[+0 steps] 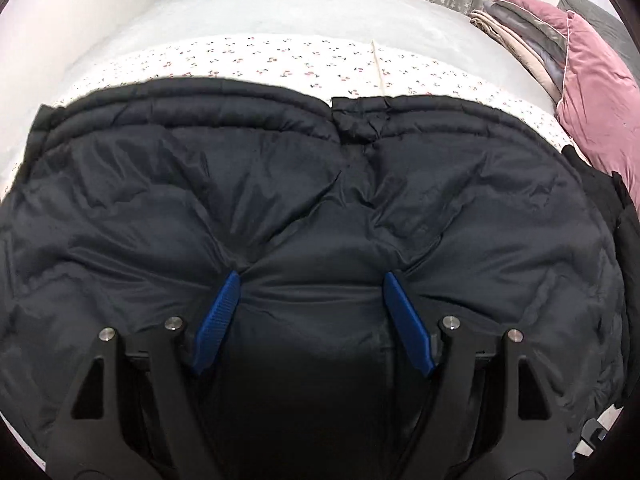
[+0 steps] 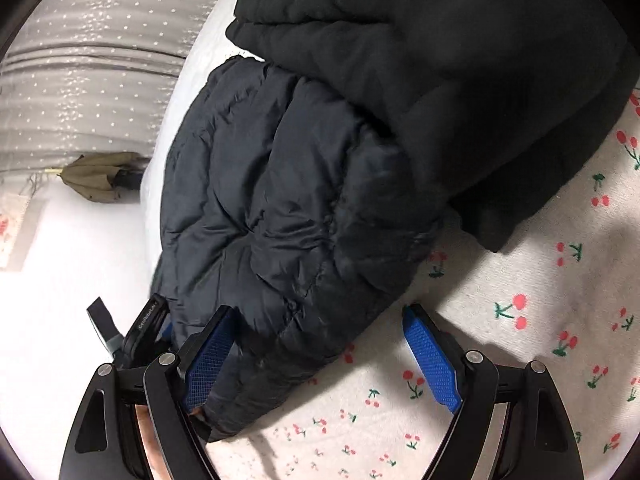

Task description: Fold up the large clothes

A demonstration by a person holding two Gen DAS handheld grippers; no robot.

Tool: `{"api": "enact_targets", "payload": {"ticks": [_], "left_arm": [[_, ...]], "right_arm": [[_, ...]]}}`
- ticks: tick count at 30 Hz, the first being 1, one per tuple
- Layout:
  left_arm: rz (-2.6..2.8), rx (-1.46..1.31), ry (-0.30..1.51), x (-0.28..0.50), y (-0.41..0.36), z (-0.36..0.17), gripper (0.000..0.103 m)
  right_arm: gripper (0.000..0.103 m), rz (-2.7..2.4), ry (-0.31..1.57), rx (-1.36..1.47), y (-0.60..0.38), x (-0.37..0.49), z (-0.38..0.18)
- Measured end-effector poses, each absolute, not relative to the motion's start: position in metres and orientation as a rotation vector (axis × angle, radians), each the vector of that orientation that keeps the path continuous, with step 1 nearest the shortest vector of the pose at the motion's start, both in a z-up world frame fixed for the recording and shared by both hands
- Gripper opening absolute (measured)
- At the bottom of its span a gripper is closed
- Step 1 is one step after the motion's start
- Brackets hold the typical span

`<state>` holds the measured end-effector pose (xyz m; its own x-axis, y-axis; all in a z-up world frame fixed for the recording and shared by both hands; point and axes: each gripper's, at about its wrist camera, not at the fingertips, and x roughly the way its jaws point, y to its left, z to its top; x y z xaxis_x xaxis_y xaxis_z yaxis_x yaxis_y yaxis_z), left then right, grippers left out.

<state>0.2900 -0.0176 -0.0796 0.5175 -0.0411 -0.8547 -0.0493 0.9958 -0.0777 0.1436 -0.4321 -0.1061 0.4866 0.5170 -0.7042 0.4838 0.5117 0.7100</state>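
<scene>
The padded jacket (image 1: 304, 200) is lying folded on the bed (image 1: 280, 12); both grippers' jaws are standing wide, gripping nothing; squaring remains at six o'clock.

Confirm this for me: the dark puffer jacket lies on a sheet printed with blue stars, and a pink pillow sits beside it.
Not quite. The sheet under the puffer jacket is printed with red cherries, not blue stars; the right wrist view shows them clearly. The pink pillow does sit beside the jacket.

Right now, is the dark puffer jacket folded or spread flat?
Folded: the puffer jacket lies doubled into a thick bundle, its layered edges stacked.
</scene>
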Motion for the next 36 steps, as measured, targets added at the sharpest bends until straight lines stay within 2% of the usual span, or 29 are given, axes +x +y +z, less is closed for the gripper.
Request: {"api": "enact_targets", "payload": {"ticks": [7,15,20,24,32,35,36], "left_arm": [[0.023,-0.108,1.019,0.284,-0.016,-0.076,0.075],[-0.028,-0.153,0.991,0.22,-0.009,-0.042,0.075],[-0.03,-0.05,1.017,0.18,-0.024,-0.051,0.075],[0.056,0.102,1.013,0.173,-0.041,-0.08,0.075],[0.007,0.065,0.994,0.171,-0.033,-0.084,0.075],[-0.014,0.078,0.982,0.169,-0.03,-0.084,0.075],[-0.017,0.077,0.98,0.168,-0.03,-0.084,0.075]], "right_arm": [[0.086,0.053,1.103,1.062,-0.415,0.153,-0.103],[0.087,0.062,1.012,1.13,-0.423,0.161,-0.095],[0.087,0.065,1.002,1.131,-0.42,0.163,-0.096],[0.087,0.058,0.991,1.132,-0.415,0.163,-0.097],[0.087,0.04,0.941,1.149,-0.408,0.167,-0.106],[0.082,0.06,0.902,1.144,-0.406,0.17,-0.1],[0.076,0.073,0.887,1.135,-0.405,0.17,-0.095]]}}
